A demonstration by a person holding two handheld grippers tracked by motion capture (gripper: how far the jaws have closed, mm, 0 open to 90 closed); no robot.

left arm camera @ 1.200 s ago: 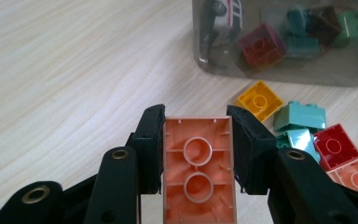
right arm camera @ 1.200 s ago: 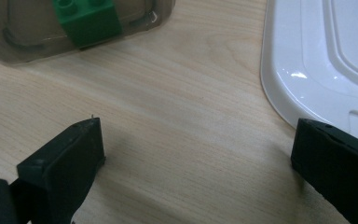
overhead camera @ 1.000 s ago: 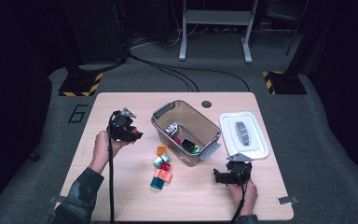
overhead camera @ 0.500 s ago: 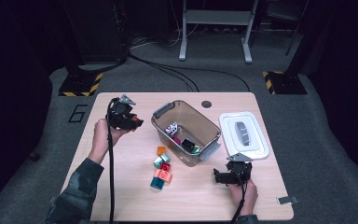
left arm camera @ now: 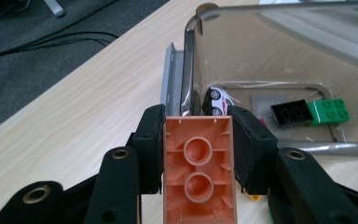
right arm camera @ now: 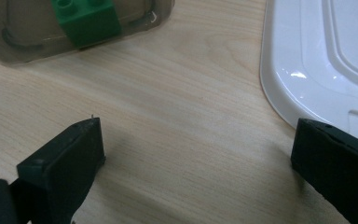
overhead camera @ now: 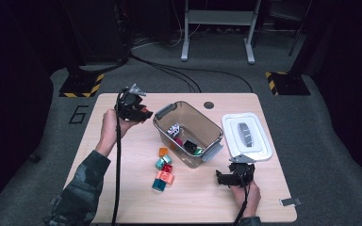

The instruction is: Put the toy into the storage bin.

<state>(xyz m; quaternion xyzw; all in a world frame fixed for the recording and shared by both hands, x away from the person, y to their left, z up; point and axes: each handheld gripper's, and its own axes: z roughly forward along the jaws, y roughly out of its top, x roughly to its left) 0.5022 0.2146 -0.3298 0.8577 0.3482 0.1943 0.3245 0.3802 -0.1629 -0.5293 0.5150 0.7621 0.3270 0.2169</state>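
Since a second ago the left tongs (overhead camera: 143,113) have risen from the tabletop's (overhead camera: 122,197) left side and travelled toward the far left corner of the bin (overhead camera: 162,113), while the right tongs (overhead camera: 222,178) have kept their place near the front right. That tabletop is pale wood, and the clear plastic bin sits at an angle at its middle, grey handles at two ends. Just right of the bin lies its white lid (overhead camera: 246,136), flat on the wood. Inside the bin, seen from the left gripper view, a black brick (left arm camera: 289,112) and a green brick (left arm camera: 330,111) lie side by side and touching, with a small white toy car (left arm camera: 216,100) against the near wall. In front of the bin, on bare wood, a loose cluster of small bricks (overhead camera: 163,169) in orange, teal, red and salmon lies close together. The left tongs are closed on an orange brick (left arm camera: 199,172), both pads pressing its long sides, its hollow underside facing the camera; it hangs in the air just short of the bin's rim. The right tongs stand wide apart with nothing between them, low over the wood, the lid's edge near one jaw and the bin's corner ahead.
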